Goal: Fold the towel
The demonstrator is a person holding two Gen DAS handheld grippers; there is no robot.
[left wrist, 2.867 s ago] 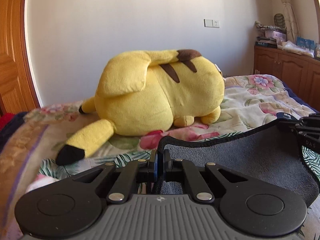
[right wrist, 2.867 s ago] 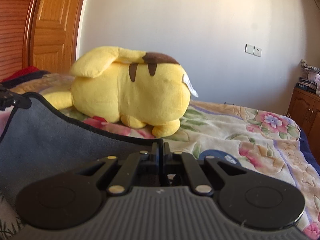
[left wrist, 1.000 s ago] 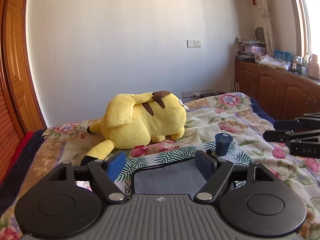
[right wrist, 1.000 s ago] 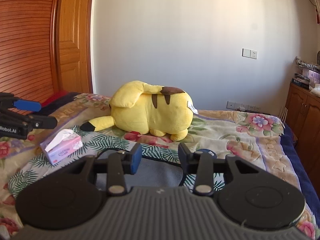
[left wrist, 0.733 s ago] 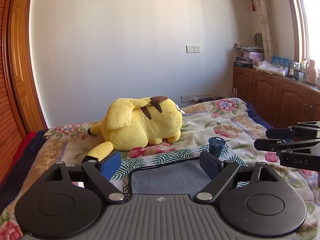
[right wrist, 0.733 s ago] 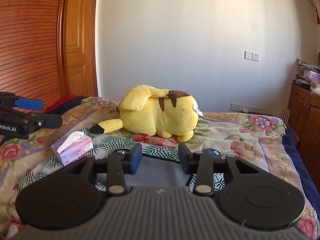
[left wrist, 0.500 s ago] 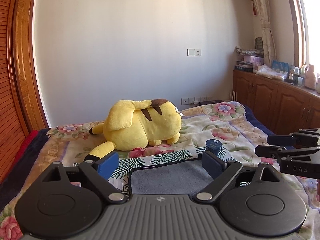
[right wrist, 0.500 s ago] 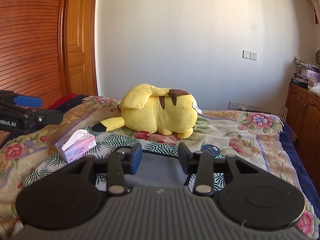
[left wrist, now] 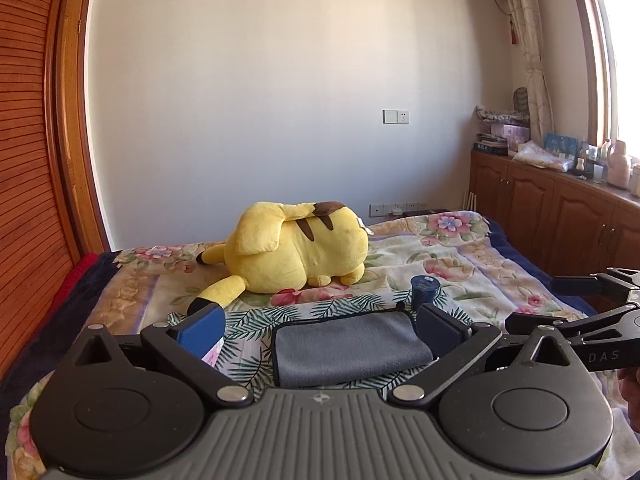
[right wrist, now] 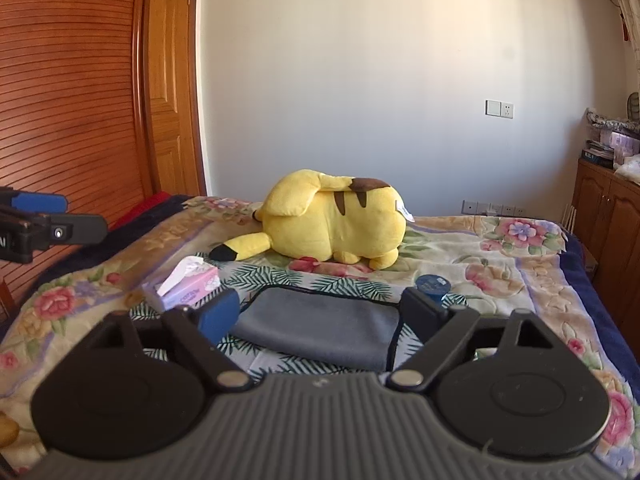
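A grey towel with dark trim (left wrist: pixel 348 346) lies folded flat on the floral bedspread (left wrist: pixel 460 256); it also shows in the right wrist view (right wrist: pixel 320 326). My left gripper (left wrist: pixel 320 326) is open and empty, held above and in front of the towel. My right gripper (right wrist: pixel 320 312) is open and empty, likewise back from the towel. Each gripper shows at the edge of the other's view: the right one (left wrist: pixel 576 304) on the right, the left one (right wrist: pixel 52 220) on the left.
A yellow plush toy (left wrist: pixel 296 248) lies behind the towel. A small dark blue cup (left wrist: pixel 425 288) stands at the towel's far right corner. A pink tissue box (right wrist: pixel 188 282) sits to its left. Wooden cabinets (left wrist: pixel 560 212) line the right wall, a wooden door (right wrist: pixel 172 80) the left.
Both grippers were shut on the towel's corners 2.9 s ago; they have let go, opened wide and pulled back and up. The towel now lies folded on the bed.
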